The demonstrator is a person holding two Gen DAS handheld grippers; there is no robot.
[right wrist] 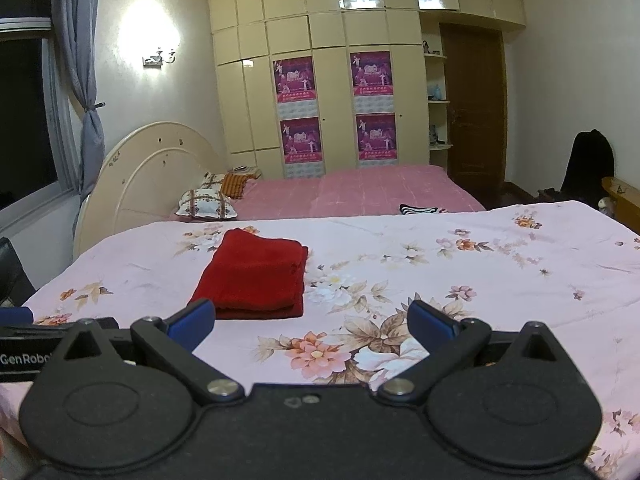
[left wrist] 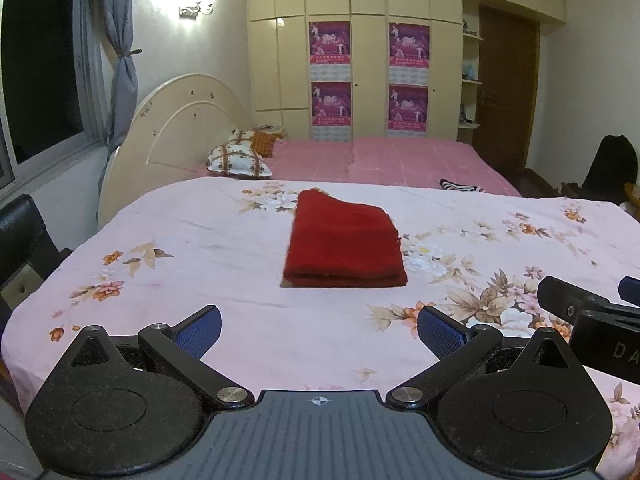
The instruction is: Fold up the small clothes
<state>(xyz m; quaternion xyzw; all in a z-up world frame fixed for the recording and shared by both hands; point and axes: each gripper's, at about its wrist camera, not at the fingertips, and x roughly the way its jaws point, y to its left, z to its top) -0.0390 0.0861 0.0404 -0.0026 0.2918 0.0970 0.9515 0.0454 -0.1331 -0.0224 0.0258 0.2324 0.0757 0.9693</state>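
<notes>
I find the red cloth (left wrist: 344, 240) folded on the floral sheet (left wrist: 200, 240), my left gripper (left wrist: 319, 330) and right gripper (right wrist: 311, 320) both spread wide, holding nothing.

a pale pink floral sheet (left wrist: 208, 236) (right wrist: 460, 264) covers the work surface. a red cloth (left wrist: 344, 240) (right wrist: 256, 272), folded into a neat rectangle, lies flat on the sheet, beside a cluster of printed white flowers.

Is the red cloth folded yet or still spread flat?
Folded. The red cloth lies as a compact rectangle on the floral sheet, with stacked layers showing along its near edge.
</notes>
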